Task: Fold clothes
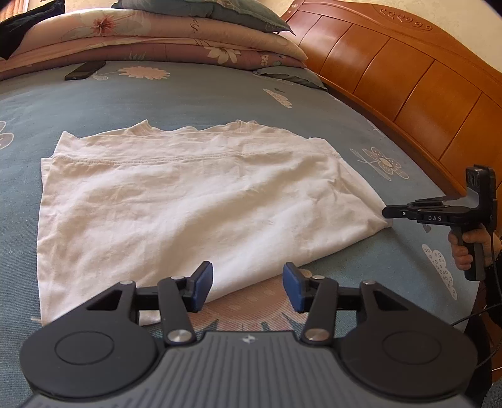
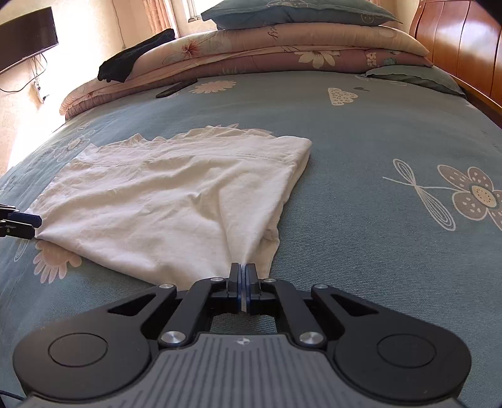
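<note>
A white shirt point(image 1: 188, 201) lies partly folded on a blue-grey flowered bedsheet point(image 1: 194, 94), filling the middle of the left wrist view and the centre-left of the right wrist view. Its collar edge lies toward the top of the frame, its nearer edge toward the cameras.

The left claw point(image 1: 248, 287) sits at the lower centre of its own view, its blue pads point(image 1: 204, 285) spread apart over the near edge of the shirt, not pressing on the cloth. In the right wrist view it shows only at the far left edge, at the shirt's left corner.

The right claw point(image 2: 242, 282) is pressed together at the lower centre of its view, pinching the shirt's near corner, with cloth drawn into a pulled ridge running up from the pads. In the left wrist view it appears at the right edge, tip at the shirt's right corner, a hand point(image 1: 461, 248) gripping its handle.

Folded floral quilts point(image 2: 251, 53) and pillows point(image 2: 298, 12) are stacked along the top of both frames, with a dark phone point(image 1: 84, 70) on the sheet just in front of them. A wooden headboard point(image 1: 408, 69) fills the upper right.
</note>
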Demonstrator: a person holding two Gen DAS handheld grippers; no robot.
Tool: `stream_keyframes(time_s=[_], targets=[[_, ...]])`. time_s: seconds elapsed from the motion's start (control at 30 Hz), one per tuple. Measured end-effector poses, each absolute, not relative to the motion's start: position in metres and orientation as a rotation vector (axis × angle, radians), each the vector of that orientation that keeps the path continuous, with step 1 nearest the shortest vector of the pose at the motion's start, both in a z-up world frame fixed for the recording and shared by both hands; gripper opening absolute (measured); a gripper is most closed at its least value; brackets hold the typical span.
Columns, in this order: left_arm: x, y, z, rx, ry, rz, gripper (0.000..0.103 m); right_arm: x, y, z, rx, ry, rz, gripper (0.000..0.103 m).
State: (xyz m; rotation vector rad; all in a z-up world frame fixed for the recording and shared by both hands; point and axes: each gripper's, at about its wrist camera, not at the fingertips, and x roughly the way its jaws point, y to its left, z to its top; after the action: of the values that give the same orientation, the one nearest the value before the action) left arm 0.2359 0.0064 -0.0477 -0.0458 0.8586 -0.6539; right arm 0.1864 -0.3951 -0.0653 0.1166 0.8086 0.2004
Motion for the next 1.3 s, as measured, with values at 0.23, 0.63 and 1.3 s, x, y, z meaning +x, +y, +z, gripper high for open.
stream_keyframes(time_s=[0.23, 0.63, 1.3], targets=[[0.246, -0.009, -0.049, -0.001, 0.832, -0.702, 0.050, 0.188, -0.410, -0.058, 0.195, 0.783, 0.151, 0.017], [0.239, -0.013, -0.079, -0.051, 0.891, -0.754, 0.061, 0.202, -0.387, -0.072, 0.177, 0.788, 0.090, 0.042], [0.262, 0.006, -0.067, -0.078, 0.863, -0.519, 0.068, 0.165, -0.393, -0.067, 0.399, 0.712, 0.127, 0.052]])
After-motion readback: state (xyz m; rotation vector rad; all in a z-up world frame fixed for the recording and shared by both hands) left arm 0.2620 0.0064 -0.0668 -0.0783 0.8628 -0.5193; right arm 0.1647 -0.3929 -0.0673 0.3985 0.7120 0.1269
